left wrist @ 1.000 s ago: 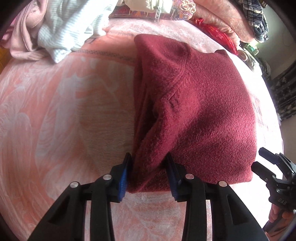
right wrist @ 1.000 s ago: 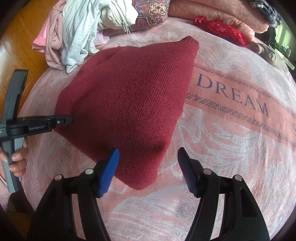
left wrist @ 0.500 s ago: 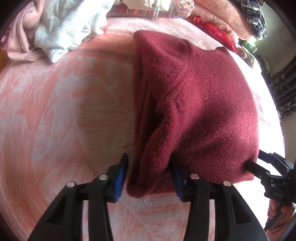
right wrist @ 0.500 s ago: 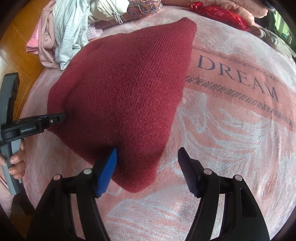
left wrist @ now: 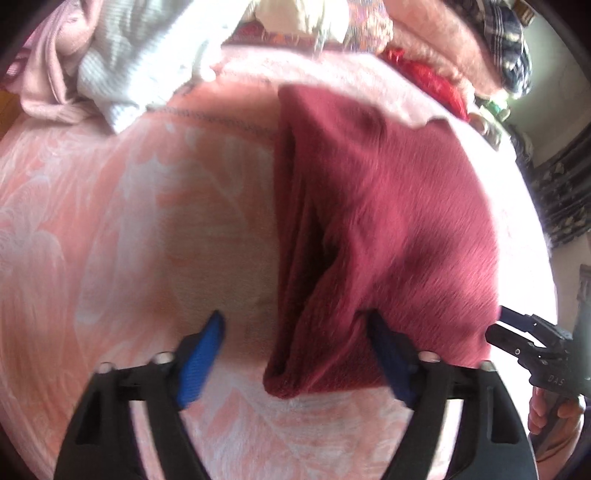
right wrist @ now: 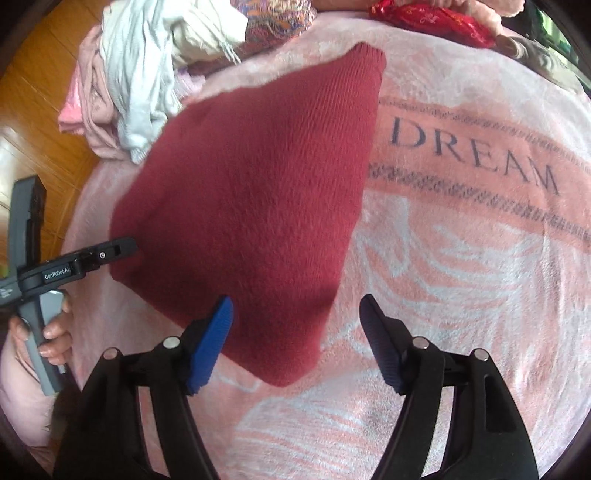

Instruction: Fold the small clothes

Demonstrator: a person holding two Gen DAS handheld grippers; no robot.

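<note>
A dark red knit sweater (left wrist: 388,221) lies folded on the pink blanket (left wrist: 110,240). My left gripper (left wrist: 299,343) hangs over its near left corner with its jaws opening wide. The cloth's folded edge lies between them and the left pad (left wrist: 203,350) stands clear of it. In the right wrist view the sweater (right wrist: 258,192) lies as a flat wedge. My right gripper (right wrist: 297,332) straddles its near corner, jaws opening and pads off the cloth. The left gripper (right wrist: 127,246) shows at the sweater's left corner, held by a hand (right wrist: 51,332). The right gripper (left wrist: 498,322) shows at its right corner.
A heap of loose clothes (right wrist: 140,92), white striped and pale pink, lies at the blanket's far left. A shiny red item (right wrist: 432,18) and plaid cloth (left wrist: 506,44) sit at the back. The blanket's "DREAM" lettering (right wrist: 472,155) lies right of the sweater. A wooden floor (right wrist: 37,92) borders the left.
The left jaws, pinched on the sweater's near fold a second ago, have spread wide and let it go. The right jaws widened a little. The sweater lies slightly nearer in the right view.
</note>
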